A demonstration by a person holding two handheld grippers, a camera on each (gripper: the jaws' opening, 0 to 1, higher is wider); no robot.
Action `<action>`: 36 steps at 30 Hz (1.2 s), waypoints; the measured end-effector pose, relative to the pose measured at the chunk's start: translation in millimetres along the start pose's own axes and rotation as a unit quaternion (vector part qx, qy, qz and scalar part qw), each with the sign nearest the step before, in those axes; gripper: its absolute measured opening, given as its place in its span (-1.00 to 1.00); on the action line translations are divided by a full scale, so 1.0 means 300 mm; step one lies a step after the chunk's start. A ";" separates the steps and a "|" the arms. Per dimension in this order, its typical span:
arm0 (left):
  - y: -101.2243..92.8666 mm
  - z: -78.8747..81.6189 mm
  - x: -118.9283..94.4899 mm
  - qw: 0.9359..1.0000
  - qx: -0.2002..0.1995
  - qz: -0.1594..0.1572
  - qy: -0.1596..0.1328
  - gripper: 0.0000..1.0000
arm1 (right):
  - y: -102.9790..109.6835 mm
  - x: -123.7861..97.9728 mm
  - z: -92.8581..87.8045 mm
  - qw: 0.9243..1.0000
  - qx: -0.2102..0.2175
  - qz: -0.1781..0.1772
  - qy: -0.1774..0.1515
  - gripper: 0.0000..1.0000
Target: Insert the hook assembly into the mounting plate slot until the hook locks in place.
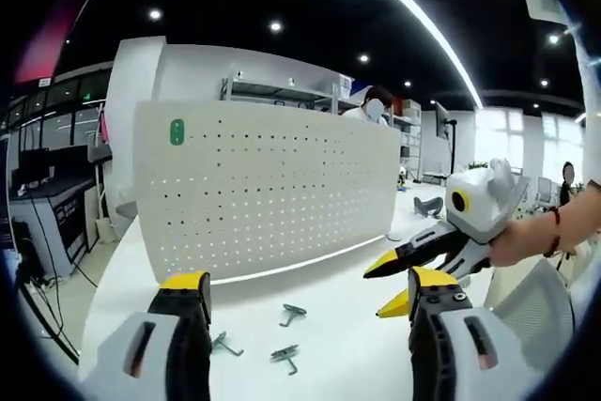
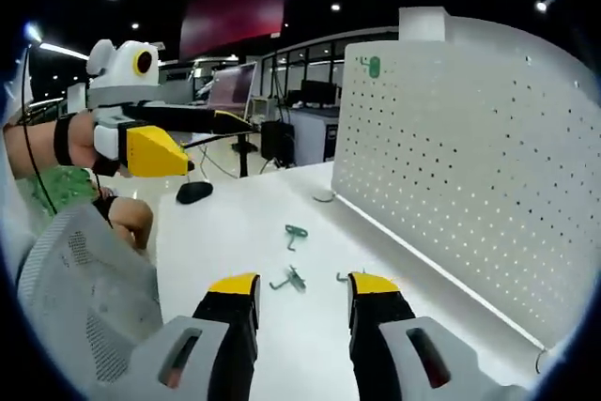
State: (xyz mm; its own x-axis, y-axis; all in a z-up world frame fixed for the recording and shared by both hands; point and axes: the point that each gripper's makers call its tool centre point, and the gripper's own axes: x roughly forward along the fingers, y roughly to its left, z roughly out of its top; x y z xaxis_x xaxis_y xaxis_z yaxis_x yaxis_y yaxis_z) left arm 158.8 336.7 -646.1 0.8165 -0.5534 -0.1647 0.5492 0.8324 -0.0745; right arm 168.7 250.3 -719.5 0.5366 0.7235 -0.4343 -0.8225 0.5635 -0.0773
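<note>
A white perforated mounting plate (image 1: 268, 185) stands upright across the white table (image 1: 347, 345); in the right gripper view the plate (image 2: 470, 166) fills the right side. Three small grey metal hooks lie loose on the table before it: one (image 1: 293, 312), another (image 1: 285, 354), a third (image 1: 223, 345). The right gripper view shows them as hook (image 2: 296, 233), hook (image 2: 290, 279) and hook (image 2: 343, 276). My left gripper (image 1: 308, 281) hangs open above the hooks, holding nothing. My right gripper (image 2: 303, 284) is open and empty too; it enters the left gripper view as right gripper (image 1: 385, 288).
The left gripper (image 2: 211, 143), held by a hand, shows at upper left in the right gripper view. A black mouse (image 2: 194, 192) lies at the table's far end. A grey mesh chair back (image 2: 75, 279) stands beside the table. Office desks, shelves and people are behind.
</note>
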 end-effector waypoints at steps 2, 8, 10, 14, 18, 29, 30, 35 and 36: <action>-0.002 -0.008 -0.005 1.000 0.002 0.001 0.001 0.79 | 0.002 0.010 -0.006 1.000 -0.003 0.003 0.004 -0.25; -0.004 -0.047 -0.021 1.000 -0.013 0.004 0.010 0.79 | 0.006 0.048 -0.032 1.000 -0.010 0.010 0.023 -0.30; -0.008 -0.056 -0.027 1.000 -0.016 0.003 0.012 0.81 | 0.009 0.061 -0.040 0.999 -0.011 0.014 0.030 -0.32; -0.012 -0.064 -0.033 1.000 -0.020 0.003 0.014 0.84 | 0.015 0.090 -0.064 0.998 -0.018 0.026 0.045 -0.32; -0.014 -0.081 -0.040 1.000 -0.023 0.003 0.021 0.87 | 0.011 0.116 -0.076 0.998 -0.024 0.033 0.054 -0.32; -0.021 -0.110 -0.048 0.999 -0.030 0.002 0.030 0.93 | 0.000 0.174 -0.105 0.995 -0.040 0.049 0.077 -0.40; -0.023 -0.115 -0.047 0.999 -0.033 0.001 0.030 0.93 | 0.002 0.182 -0.105 0.995 -0.041 0.053 0.078 -0.40; -0.034 -0.129 -0.046 0.998 -0.044 -0.006 0.036 0.91 | 0.011 0.220 -0.131 0.993 -0.051 0.061 0.092 -0.42; -0.036 -0.126 -0.046 0.998 -0.045 -0.007 0.035 0.91 | 0.014 0.228 -0.143 0.992 -0.056 0.063 0.098 -0.42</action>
State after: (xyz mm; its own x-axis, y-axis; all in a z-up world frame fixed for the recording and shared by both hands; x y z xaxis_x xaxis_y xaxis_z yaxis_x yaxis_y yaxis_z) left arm 135.0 336.4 -680.2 0.7923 -0.5648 -0.2307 0.5404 0.8252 -0.1642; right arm 194.0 285.1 -787.9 0.3898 0.6875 -0.6127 -0.9025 0.4176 -0.1055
